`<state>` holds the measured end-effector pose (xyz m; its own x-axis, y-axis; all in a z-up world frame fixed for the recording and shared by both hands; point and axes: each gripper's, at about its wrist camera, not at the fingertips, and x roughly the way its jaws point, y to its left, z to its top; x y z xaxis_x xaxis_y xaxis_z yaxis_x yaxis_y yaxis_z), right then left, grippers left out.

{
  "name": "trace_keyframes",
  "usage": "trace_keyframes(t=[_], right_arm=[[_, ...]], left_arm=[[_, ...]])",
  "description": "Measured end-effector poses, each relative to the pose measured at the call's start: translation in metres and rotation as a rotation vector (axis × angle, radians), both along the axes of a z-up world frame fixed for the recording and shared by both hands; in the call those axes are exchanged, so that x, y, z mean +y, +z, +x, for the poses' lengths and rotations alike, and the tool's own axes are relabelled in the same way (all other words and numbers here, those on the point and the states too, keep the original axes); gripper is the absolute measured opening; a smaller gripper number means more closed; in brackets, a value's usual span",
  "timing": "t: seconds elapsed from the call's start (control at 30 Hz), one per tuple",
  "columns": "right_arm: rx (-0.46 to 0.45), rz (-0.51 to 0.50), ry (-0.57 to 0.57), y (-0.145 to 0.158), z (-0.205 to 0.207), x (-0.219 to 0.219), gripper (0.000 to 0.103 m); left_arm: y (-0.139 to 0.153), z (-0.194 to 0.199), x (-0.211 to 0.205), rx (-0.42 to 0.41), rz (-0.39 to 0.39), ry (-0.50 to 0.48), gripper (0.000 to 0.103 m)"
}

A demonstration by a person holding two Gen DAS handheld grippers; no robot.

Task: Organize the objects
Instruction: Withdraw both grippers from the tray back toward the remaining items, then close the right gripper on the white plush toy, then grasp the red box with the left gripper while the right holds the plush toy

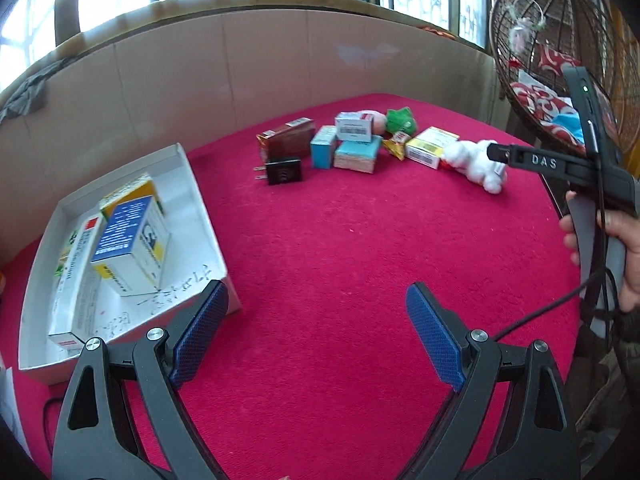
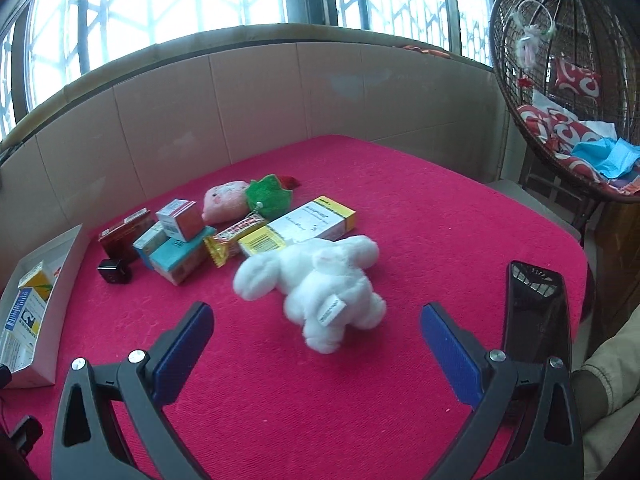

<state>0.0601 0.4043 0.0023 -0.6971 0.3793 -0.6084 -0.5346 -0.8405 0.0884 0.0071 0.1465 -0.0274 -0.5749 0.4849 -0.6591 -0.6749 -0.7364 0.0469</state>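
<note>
Boxes, toys & small bits sit in a loose pile (image 1: 360,140) toward the far side of the red worktop (image 1: 340,260); a few boxes are already in the white tray (image 1: 200,200) at the left edge, incl. a blue-and-white carton (image 1: 132,240) leaning on others. Nearest the right side lies a white plush toy (image 2: 320,284), just beside a long yellow-edged box (image 2: 304,224); a black charger plug (image 1: 282,170) sits at the pile's near-left corner.

Left tool (image 1: 316,320): jaws spread wide, nothing between them, hovering over bare cloth next to the tray. Right tool (image 2: 316,344): also spread, empty, aimed at the plush toy, which is just ahead of the fingertips, not yet touched.

Step in hand, prob.: between placements, both tools heading to the pile for the next pick. Next move for the right: come down so the pads straddle the plush body, then close; soft, so should squash and hold OK. Left could take the plug or a small box w/o knocking the stack.
</note>
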Motion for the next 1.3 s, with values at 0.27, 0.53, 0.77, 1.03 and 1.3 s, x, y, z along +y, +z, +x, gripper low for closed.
trace_keyframes(t=[0.27,0.53,0.77,1.03,1.3], right_arm=[[-0.015,-0.137,0.072,-0.024,-0.014,0.045,0.103],[-0.053,-0.137,0.104,-0.031,-0.037,0.049,0.103],[-0.097,-0.118,0.13,-0.034,-0.069,0.044,0.103],[-0.076,-0.21,0.182,-0.042,-0.073,0.046,0.072],[-0.069,-0.253,0.187,-0.046,-0.071,0.048,0.059]], left_arm=[[-0.008,0.01,0.021,0.002,-0.033,-0.062,0.091],[-0.011,-0.002,0.025,-0.053,-0.022,-0.04,0.091],[-0.003,-0.032,0.042,-0.074,-0.023,-0.017,0.091],[-0.004,-0.093,0.048,-0.179,0.02,0.102,0.091],[0.023,-0.174,0.069,-0.123,-0.021,0.112,0.091]])
